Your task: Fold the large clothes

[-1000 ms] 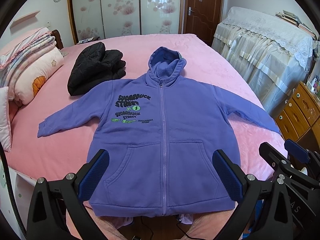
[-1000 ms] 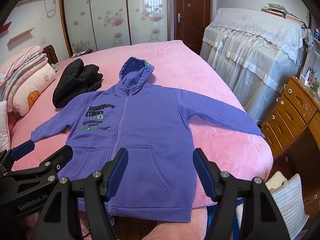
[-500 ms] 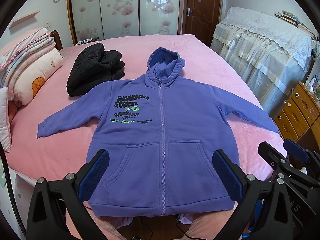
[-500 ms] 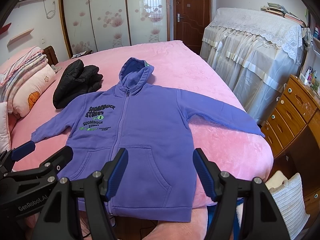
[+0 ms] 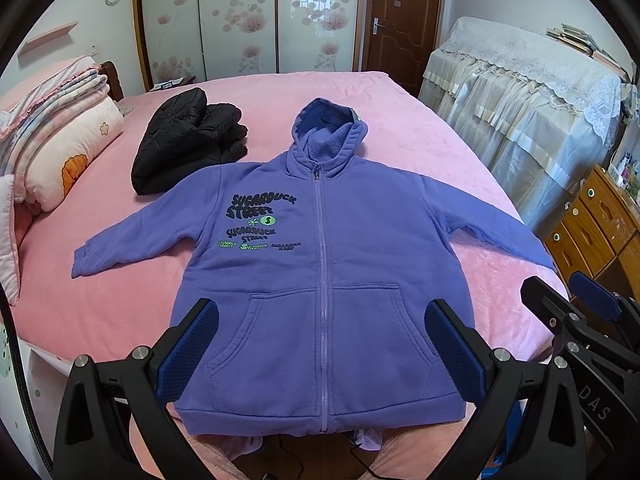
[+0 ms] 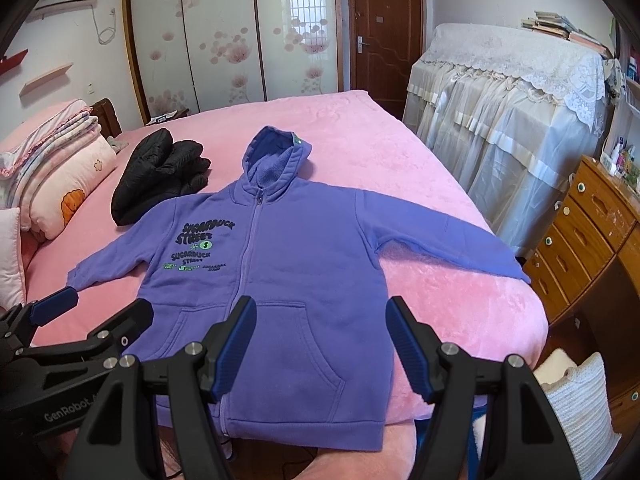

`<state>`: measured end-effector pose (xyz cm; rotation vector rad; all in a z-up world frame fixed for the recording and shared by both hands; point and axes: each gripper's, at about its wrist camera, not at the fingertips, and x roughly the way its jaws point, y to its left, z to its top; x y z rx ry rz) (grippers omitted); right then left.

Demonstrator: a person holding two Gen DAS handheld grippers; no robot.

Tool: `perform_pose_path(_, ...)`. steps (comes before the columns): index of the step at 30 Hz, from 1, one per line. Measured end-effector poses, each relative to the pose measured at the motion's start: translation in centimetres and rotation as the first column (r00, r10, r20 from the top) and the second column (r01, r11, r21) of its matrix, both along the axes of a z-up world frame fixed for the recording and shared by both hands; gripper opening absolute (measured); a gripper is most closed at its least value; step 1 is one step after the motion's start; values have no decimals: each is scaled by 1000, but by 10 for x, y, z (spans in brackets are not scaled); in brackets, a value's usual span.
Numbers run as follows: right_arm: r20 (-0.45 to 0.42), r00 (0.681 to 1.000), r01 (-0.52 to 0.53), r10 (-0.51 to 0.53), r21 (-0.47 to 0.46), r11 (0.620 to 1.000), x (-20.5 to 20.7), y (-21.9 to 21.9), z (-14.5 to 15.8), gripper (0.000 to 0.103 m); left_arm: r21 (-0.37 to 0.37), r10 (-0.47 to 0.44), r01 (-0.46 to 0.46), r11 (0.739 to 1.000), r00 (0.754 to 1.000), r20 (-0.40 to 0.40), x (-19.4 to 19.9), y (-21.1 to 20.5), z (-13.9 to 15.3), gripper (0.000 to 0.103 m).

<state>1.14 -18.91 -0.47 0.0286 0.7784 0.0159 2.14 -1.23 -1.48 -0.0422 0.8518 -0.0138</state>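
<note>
A purple zip hoodie (image 5: 320, 272) (image 6: 280, 280) with black and green lettering lies flat, front up, on the pink bed (image 5: 100, 300) (image 6: 460, 300). Its sleeves are spread to both sides and its hood points to the far end. My left gripper (image 5: 320, 348) hangs open above the hem, with nothing between its blue pads. My right gripper (image 6: 320, 344) is also open and empty, held above the hoodie's right pocket. Each gripper shows in the other's view: the right gripper (image 5: 592, 304) at the right edge, the left gripper (image 6: 92, 312) at the left edge.
A folded black padded jacket (image 5: 184, 144) (image 6: 156, 172) lies on the bed beyond the left sleeve. Pillows and folded quilts (image 5: 60, 136) are stacked at the left. A lace-covered cabinet (image 6: 512, 120) and a wooden chest of drawers (image 6: 588, 232) stand to the right of the bed.
</note>
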Motion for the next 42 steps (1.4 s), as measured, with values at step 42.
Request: perform_pose_path(42, 294, 943, 198, -158, -111, 974, 54, -120, 71, 68, 95, -191, 171, 981, 946, 264, 91, -101, 77, 102)
